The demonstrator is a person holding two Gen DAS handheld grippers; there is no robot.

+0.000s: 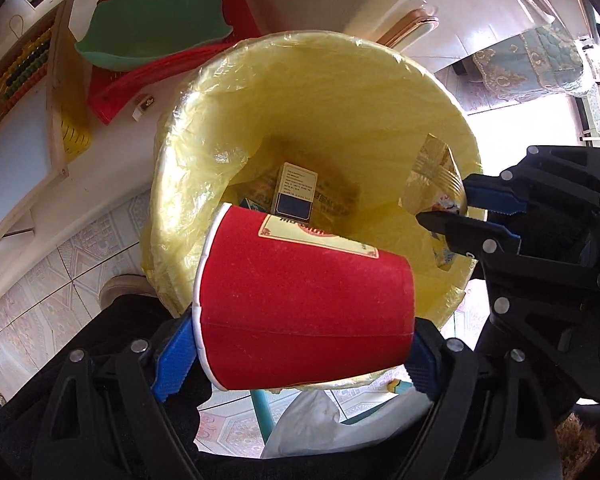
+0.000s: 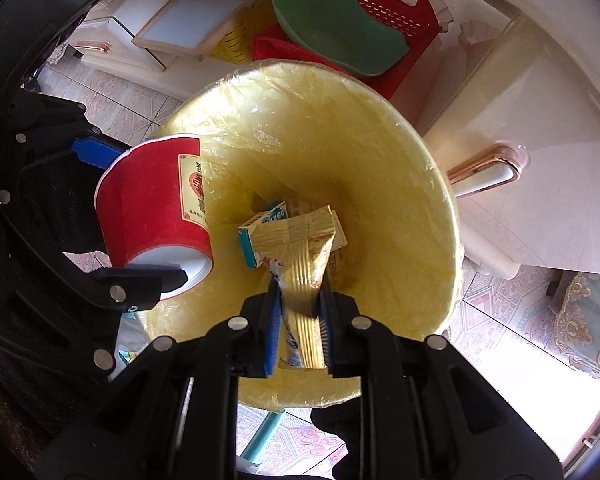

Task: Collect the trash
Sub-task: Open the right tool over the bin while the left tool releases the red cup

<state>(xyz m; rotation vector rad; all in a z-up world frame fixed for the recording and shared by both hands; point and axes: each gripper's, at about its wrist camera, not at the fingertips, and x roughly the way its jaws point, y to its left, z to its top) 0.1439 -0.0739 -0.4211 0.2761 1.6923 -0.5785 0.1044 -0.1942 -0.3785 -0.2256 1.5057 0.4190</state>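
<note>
step: dropping trash in bin (image 1: 380,92) | left gripper (image 1: 296,356) jaws wide, clamping cup (image 1: 304,304) | right gripper (image 2: 300,320) jaws pinching wrapper (image 2: 308,264) | next: i release both over bin

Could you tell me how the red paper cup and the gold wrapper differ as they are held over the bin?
The red paper cup is rigid and bulky, lying on its side; the gold wrapper is thin, crinkled and hangs limp. The left hand-held gripper spans the cup with jaws wide; the right hand-held gripper pinches the wrapper nearly shut. Both hang over the yellow-lined bin.
</note>
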